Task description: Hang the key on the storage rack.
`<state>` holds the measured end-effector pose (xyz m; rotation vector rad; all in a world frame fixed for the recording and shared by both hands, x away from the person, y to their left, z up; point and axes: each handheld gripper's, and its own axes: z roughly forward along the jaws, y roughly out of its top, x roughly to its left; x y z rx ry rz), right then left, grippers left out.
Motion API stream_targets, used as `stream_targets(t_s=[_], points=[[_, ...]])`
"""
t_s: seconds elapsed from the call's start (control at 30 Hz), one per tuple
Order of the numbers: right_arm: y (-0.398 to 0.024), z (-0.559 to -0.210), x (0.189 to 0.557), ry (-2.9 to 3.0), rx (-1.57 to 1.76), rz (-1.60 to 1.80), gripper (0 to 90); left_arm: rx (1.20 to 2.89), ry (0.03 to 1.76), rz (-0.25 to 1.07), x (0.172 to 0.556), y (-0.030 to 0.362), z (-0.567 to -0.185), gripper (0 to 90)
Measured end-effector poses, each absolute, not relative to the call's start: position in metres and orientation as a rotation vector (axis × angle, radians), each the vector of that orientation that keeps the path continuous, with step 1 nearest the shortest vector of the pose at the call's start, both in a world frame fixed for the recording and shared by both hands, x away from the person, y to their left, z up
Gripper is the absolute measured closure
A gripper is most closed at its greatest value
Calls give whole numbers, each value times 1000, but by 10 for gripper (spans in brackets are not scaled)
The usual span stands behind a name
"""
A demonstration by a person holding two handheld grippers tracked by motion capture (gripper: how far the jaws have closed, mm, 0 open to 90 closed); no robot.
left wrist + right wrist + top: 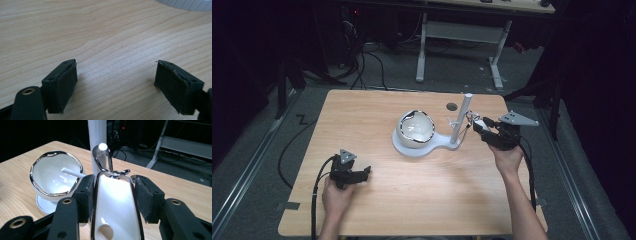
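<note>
Light wooden table (pixel 377 120), dark room. Right gripper (pixel 115 192) jaws pinch white chrome-rimmed key tag (pixel 115 202) at frame centre. Left gripper (pixel 116 85) jaws spread, empty.

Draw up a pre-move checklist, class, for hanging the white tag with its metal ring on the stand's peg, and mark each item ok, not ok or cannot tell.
1. Right gripper shut on the tag: ok, both pads press its sides.
2. Ring free above the jaws: ok, it sticks up in front of the post.
3. Ring lined up with the peg: not ok, the peg lies to the ring's left in the right gripper view.
4. Ring already over the peg: not ok.
5. Left gripper out of the way: ok, open over bare table.
6. Bowl seated on its base: ok.
</note>
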<state>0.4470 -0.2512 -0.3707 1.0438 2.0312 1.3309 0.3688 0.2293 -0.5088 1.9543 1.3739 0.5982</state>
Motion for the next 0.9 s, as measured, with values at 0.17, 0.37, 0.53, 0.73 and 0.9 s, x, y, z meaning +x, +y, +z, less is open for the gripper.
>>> stream_targets(t_s=[0.17,0.37,0.53,0.73,0.9], points=[[-246,-377,448,2041,1044,1311,517,1954,1374,598,369,229,-509,186],[-241,-380,449,2051,1042,1296,517,1954,1374,598,369,229,-509,186],[-241,-384,450,2055,1052,1298,516,1954,1374,598,369,229,-509,186],[-241,-389,451,2059,1061,1305,516,1953,1374,598,369,229,-509,186],[-240,-391,452,2064,1066,1307,515,1953,1374,598,369,229,-509,187]])
